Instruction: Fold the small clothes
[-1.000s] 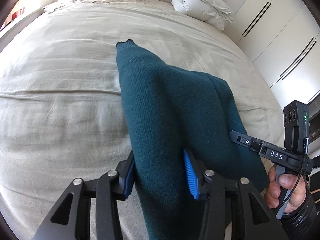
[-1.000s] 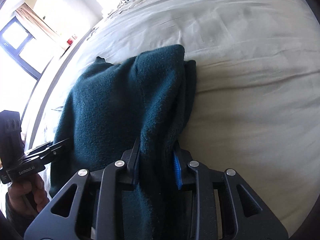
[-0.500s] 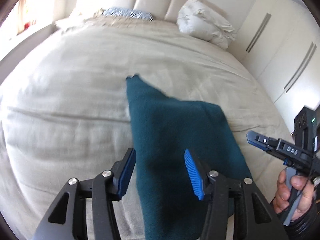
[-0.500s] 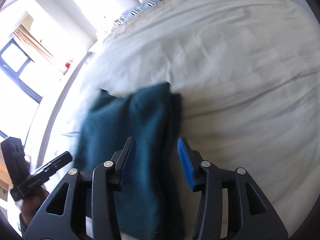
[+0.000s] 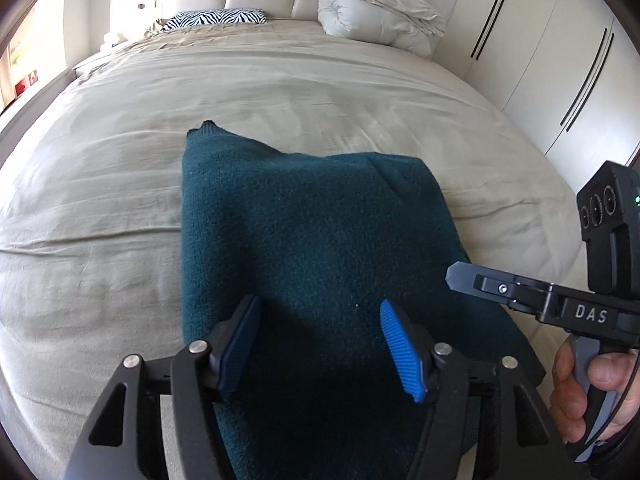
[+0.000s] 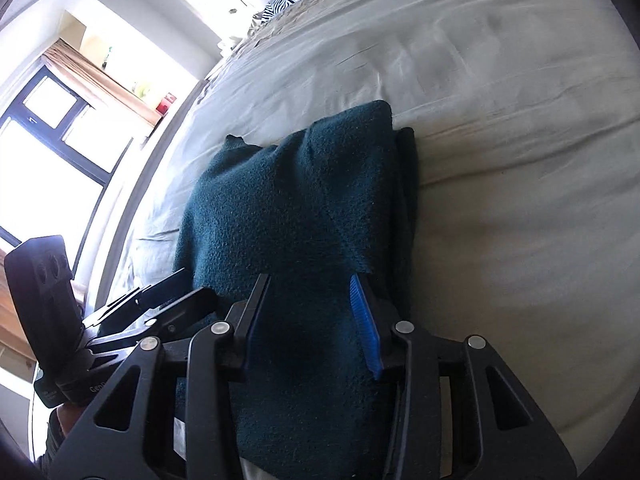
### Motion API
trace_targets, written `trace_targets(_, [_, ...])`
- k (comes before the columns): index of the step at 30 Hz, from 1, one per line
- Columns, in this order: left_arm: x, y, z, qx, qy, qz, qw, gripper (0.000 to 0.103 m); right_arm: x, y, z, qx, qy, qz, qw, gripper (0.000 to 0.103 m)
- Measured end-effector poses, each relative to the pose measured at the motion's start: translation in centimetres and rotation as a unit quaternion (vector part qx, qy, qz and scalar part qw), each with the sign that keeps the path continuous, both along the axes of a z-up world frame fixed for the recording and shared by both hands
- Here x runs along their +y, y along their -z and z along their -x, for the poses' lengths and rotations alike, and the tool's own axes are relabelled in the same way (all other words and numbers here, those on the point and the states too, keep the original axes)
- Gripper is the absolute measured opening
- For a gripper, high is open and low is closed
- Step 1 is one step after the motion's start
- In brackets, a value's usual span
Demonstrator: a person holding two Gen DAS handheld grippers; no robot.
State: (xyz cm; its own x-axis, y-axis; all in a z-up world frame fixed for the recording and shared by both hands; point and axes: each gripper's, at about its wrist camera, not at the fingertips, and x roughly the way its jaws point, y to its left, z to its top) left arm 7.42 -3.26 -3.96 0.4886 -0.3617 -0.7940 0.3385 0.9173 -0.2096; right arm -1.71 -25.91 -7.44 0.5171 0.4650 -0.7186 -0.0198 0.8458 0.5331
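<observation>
A dark teal knitted sweater [image 5: 304,240] lay folded on the beige bedspread [image 5: 100,220], filling the lower middle of the left wrist view. Its fuzzy top layer was smooth, with one small corner poking out at the upper left of the bundle and a diagonal fold edge running across the upper right part. In the right wrist view the sweater [image 6: 288,216] sat in the centre, stacked layers showing along its right side against the bedspread [image 6: 500,160].

The left gripper [image 5: 320,344] hung above the near end of the sweater with its blue pads spread apart and no cloth pinched between them; its jaws had just been opening. A second earlier those pads had clamped a raised fold of the sweater. The right gripper [image 6: 312,312] likewise stood parted over the cloth, its jaws having just narrowed a little, though a second earlier it had squeezed a ridge of the knit. That ridge had since dropped flat.

A zebra-striped pillow [image 5: 218,18] and a rolled white duvet [image 5: 376,12] lay at the top of the left wrist frame.
</observation>
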Motion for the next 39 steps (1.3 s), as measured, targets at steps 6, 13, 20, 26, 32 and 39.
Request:
trace_targets(6, [0.7, -1.5, 1.3, -0.030, -0.013, 0.009, 0.9994, 0.066, -0.3, -1.3, 0.6, -0.017, 0.010, 0.000, 1.000, 0.040])
trace_targets(13, [2.2, -8.3, 6.0, -0.221, -0.087, -0.040, 0.9705, 0.103, -1.1, -7.5, 3.4, -0.098, 0.049, 0.086, 0.990, 0.051])
trace_targets(20, [2.2, -15.0, 11.7, -0.392, -0.145, -0.078, 0.9052, 0.103, -2.1, -15.0, 7.5, -0.230, 0.139, 0.149, 0.952, 0.089])
trace_targets(26, [2.7, -18.7, 13.2, -0.409, -0.161, -0.043, 0.8973, 0.103, -2.1, -21.9, 12.5, -0.372, 0.206, 0.185, 0.886, 0.103])
trace_targets(32, [2.1, -17.8, 12.8, -0.376, -0.162, -0.065, 0.9101, 0.103, -2.0, -24.1, 14.1, -0.393, 0.204, 0.191, 0.876, 0.103])
trace_targets(39, [2.2, -13.4, 11.3, -0.264, -0.165, -0.069, 0.9477, 0.103, -1.3, -19.1, 12.4, -0.291, 0.177, 0.200, 0.919, 0.103])
